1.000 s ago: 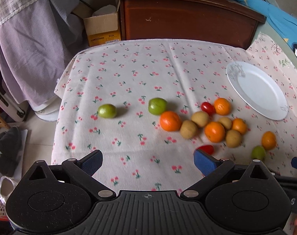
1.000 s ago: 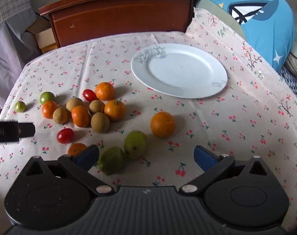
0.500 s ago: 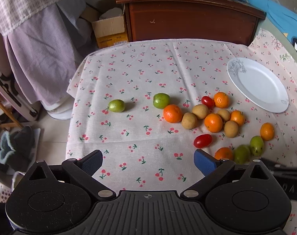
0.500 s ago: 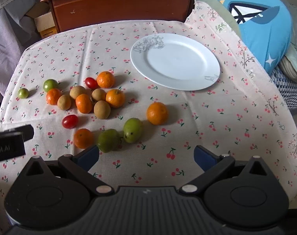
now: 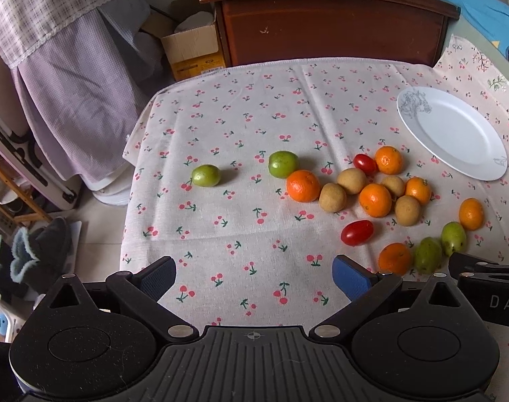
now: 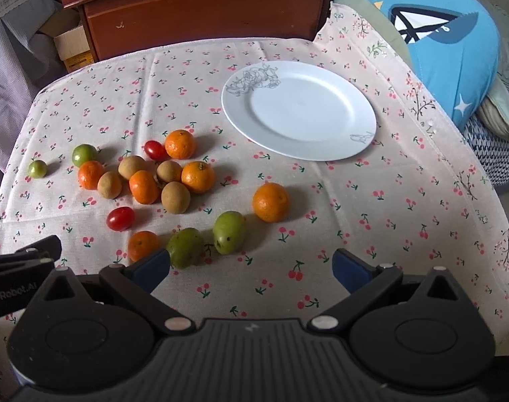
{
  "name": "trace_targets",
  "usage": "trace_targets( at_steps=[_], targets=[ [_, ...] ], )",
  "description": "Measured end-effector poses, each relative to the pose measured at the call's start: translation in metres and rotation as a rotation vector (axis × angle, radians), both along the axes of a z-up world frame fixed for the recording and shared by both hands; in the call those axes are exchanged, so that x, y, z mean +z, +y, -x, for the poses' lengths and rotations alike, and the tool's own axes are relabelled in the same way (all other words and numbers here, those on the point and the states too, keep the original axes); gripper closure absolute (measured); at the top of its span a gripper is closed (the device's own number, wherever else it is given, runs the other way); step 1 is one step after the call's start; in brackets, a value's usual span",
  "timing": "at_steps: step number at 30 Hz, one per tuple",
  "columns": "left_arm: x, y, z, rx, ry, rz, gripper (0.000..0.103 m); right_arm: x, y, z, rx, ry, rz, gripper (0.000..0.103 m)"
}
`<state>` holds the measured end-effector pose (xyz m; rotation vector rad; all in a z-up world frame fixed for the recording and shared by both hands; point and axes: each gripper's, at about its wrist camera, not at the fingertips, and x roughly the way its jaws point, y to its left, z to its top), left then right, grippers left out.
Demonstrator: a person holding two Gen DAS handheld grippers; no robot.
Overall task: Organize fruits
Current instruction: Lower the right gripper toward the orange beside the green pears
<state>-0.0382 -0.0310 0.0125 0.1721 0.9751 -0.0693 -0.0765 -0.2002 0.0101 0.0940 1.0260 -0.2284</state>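
- Both grippers have drawn back and up from the fruit since the earlier frames; more of the tabletop (image 6: 422, 201) shows in each view, and the fruit lies where it was.
- Left gripper (image 5: 254, 273): jaws wide open, empty, held above the near edge of the tabletop.
- Right gripper (image 6: 251, 266): jaws wide open, empty, also above the near edge, beside the left unit.
- Task items: the fruit lies loose on the cloth. A mixed cluster of oranges (image 6: 143, 186), brown fruits (image 6: 175, 197) and cherry tomatoes (image 6: 120, 218) sits toward the left edge.
- Two green fruits (image 6: 184, 247) lie just ahead of the right gripper; one orange (image 6: 270, 201) lies apart from the cluster.
- Plate (image 6: 361, 140): bare, toward the far right corner, probably the sorting target.
- Judgement: the raised, open stance suits surveying before selecting a piece.
- Obstruction: cluster pieces touch one another, so open jaws may nudge neighbours; the outliers offer cleaner access.
- Surroundings: wooden cabinet (image 6: 204, 10) behind the far edge, cardboard box (image 5: 194, 50) on the floor.
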Motion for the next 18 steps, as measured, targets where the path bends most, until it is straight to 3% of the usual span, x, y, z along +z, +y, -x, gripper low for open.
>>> trace_targets(
  at_steps=[18],
  targets=[
    [-0.0043,-0.0006,0.0020,-0.003,0.009,-0.022,0.003,-0.0037,0.0050,-0.0017,0.020,0.009,0.020,0.001]
  ],
)
